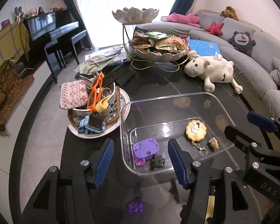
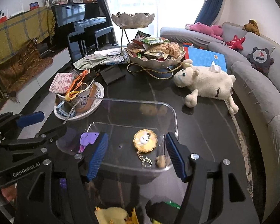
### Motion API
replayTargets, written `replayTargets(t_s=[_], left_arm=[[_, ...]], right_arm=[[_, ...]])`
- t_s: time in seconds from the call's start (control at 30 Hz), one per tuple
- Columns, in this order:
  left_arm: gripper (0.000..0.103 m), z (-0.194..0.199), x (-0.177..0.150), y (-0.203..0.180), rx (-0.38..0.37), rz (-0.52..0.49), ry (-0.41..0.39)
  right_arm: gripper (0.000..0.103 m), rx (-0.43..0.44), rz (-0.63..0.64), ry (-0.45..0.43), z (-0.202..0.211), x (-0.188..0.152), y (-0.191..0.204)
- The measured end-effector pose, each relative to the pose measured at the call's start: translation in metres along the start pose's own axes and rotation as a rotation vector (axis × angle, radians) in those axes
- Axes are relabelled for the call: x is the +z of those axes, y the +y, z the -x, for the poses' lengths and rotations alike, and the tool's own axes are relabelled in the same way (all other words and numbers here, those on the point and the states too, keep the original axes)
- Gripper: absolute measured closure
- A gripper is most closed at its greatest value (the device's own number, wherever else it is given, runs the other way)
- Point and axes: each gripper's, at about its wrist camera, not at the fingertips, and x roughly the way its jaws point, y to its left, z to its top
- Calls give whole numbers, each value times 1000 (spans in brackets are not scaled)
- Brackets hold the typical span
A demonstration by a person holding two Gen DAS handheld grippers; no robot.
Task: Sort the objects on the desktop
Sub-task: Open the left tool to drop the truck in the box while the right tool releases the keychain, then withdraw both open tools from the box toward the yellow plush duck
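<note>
clear box (image 1: 211, 98) on the dark table (image 1: 177, 82). inside it: yellow keychain (image 1: 196, 129), small brown figure (image 1: 214, 143), purple toy (image 1: 146, 147), tiny green tank (image 1: 158, 162). left gripper (image 1: 140, 160) wide open over the box's near left corner, holding nothing. right gripper (image 2: 136, 155) wide open over the box's near edge, empty. left of the box, a cluttered plate (image 1: 123, 95); behind the box, a plush sheep (image 1: 212, 70).
</note>
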Motion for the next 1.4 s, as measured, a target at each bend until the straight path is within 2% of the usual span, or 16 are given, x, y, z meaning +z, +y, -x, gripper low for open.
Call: replayTargets(t_s=[0.63, 1.4], left_arm=[[46, 66, -33, -18, -5, -58, -53], [46, 105, -84, -1, -10, 3, -42]], right_arm=[[41, 20, 24, -58, 65, -31, 15], [41, 45, 8, -63, 110, -72, 26]])
